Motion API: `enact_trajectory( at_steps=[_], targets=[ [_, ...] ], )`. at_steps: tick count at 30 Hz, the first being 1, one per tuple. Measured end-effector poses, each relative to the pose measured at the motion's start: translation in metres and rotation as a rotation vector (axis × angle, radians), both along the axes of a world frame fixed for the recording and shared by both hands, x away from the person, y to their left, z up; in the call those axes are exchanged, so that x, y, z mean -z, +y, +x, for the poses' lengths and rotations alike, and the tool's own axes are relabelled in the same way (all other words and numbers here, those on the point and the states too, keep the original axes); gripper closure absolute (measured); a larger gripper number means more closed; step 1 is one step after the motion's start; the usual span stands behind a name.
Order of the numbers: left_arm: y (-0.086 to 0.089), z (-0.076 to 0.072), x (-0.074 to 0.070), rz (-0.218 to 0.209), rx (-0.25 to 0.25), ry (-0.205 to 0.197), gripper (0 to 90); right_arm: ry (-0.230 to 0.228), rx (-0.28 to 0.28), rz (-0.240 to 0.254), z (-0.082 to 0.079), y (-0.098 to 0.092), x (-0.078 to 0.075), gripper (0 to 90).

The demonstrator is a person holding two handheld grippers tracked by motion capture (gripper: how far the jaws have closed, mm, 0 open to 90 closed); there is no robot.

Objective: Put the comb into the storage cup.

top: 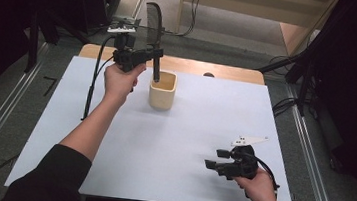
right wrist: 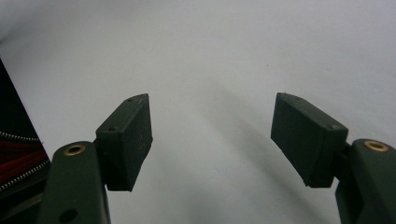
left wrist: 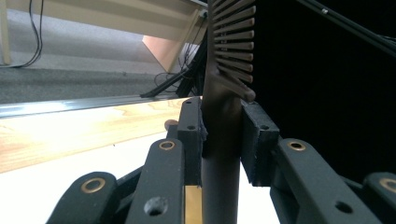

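Observation:
A black slotted spatula [top: 154, 17] stands upright at the back of the table, head up. My left gripper [top: 159, 53] is shut on its handle. In the left gripper view the pads [left wrist: 259, 140] press the handle on both sides below the slotted head [left wrist: 231, 42], where my left gripper [left wrist: 222, 126] closes. The handle's lower end sits at the mouth of a beige cup [top: 161, 98]; whether it touches the cup I cannot tell. My right gripper [top: 214, 158] rests low at the front right, open, with nothing between its fingers [right wrist: 212, 135].
A white sheet [top: 188, 131] covers the table, with a wooden strip [top: 230, 71] along the far edge. A cable [top: 93, 81] trails from the left gripper down the left side. Dark stands and cables surround the table on the floor.

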State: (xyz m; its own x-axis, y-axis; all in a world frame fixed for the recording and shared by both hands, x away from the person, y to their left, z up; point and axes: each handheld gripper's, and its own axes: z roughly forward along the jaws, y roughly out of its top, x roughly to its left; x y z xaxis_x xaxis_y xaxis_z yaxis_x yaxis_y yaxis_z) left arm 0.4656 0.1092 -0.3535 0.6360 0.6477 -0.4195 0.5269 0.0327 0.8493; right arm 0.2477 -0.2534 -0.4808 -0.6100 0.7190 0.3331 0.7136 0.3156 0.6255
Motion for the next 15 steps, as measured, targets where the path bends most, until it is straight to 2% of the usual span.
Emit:
enact_trajectory(
  at_steps=[6, 10, 12, 15],
  targets=[
    [-0.009, 0.007, 0.001, 0.025, -0.004, -0.020, 73.9, -0.001, 0.000, 0.003, 0.000, 0.000, 0.000, 27.3],
    [-0.015, 0.010, 0.007, 0.021, -0.006, -0.022, 73.8, -0.003, -0.006, 0.007, 0.001, 0.000, -0.001, 27.3],
    [-0.019, 0.009, 0.009, 0.047, -0.006, -0.043, 73.9, -0.002, -0.011, 0.020, 0.001, 0.000, -0.001, 27.3],
    [-0.024, 0.011, 0.014, 0.055, -0.004, -0.042, 73.8, 0.000, -0.013, 0.021, 0.001, 0.001, -0.001, 27.3]
  ],
)
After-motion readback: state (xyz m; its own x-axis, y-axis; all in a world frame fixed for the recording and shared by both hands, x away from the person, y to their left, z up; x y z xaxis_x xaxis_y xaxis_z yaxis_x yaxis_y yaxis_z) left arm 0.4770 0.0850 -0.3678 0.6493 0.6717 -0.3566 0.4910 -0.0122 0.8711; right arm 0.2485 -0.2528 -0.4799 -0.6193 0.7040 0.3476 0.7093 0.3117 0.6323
